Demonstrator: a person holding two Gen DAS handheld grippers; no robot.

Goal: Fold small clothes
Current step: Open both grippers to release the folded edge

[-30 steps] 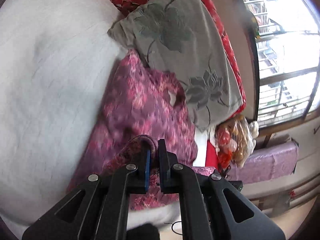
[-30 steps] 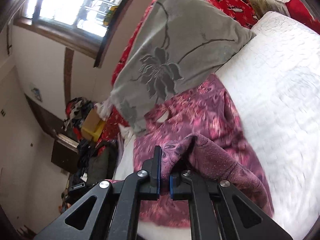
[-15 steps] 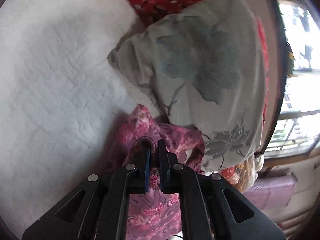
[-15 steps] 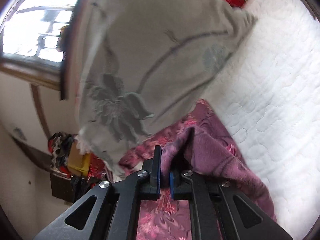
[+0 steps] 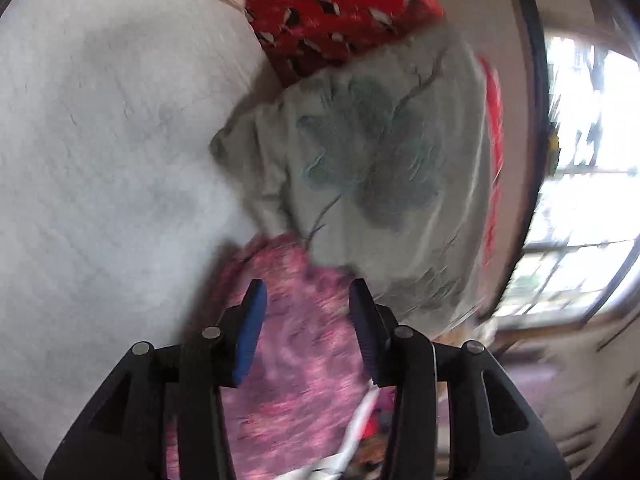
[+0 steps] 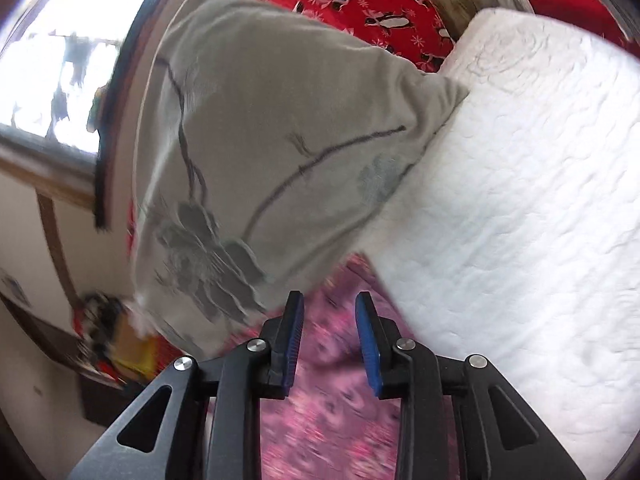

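A pink and purple patterned garment (image 5: 296, 344) lies on the white quilted bed (image 5: 100, 160), its far end against a grey floral pillow (image 5: 372, 168). My left gripper (image 5: 306, 296) is open just above the garment, with cloth showing between its fingers but not pinched. In the right wrist view the same garment (image 6: 328, 412) lies under my right gripper (image 6: 330, 304), which is also open and holds nothing. Both views are blurred by motion.
The grey pillow (image 6: 256, 152) leans on a red penguin-print pillow (image 6: 360, 4) at the bed's head. A window (image 5: 592, 168) and cluttered floor items (image 6: 116, 344) lie beyond the bed's edge. White bed surface (image 6: 520, 208) stretches to the side.
Both grippers carried a fold of the garment forward toward the grey pillow, then opened and let it go. The garment now lies flat beneath them.
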